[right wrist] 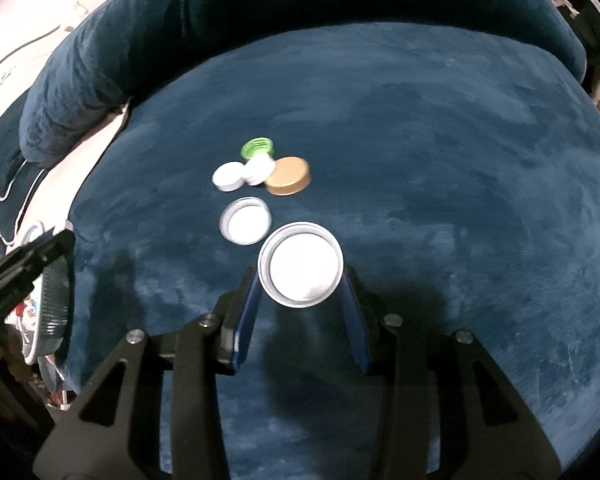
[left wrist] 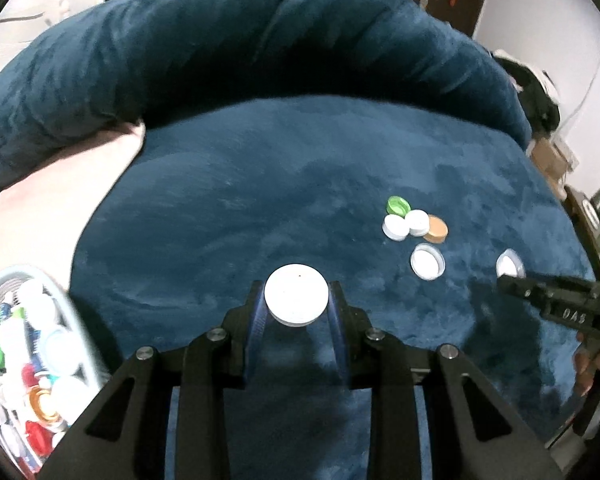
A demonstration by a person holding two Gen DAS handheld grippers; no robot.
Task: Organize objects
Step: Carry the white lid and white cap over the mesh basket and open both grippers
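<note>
The left tongs (left wrist: 296, 300) are black angular plastic with triangular cut-outs, silver round screws and dark blue ribbed finger pads (left wrist: 260, 320). The right tongs (right wrist: 300, 280) have the same build; from the side their body shows embossed letters and a green light.

Both wrist views low, close, tilted down over dark blue plush cushion (left wrist: 260, 200), facing its raised back. Shared: small cluster of plastic bottle caps (left wrist: 414, 224) (right wrist: 260, 170), right view nearer.

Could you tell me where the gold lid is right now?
The round gold metal lid lies on the blue plush cushion, right of the small white cap.
</note>
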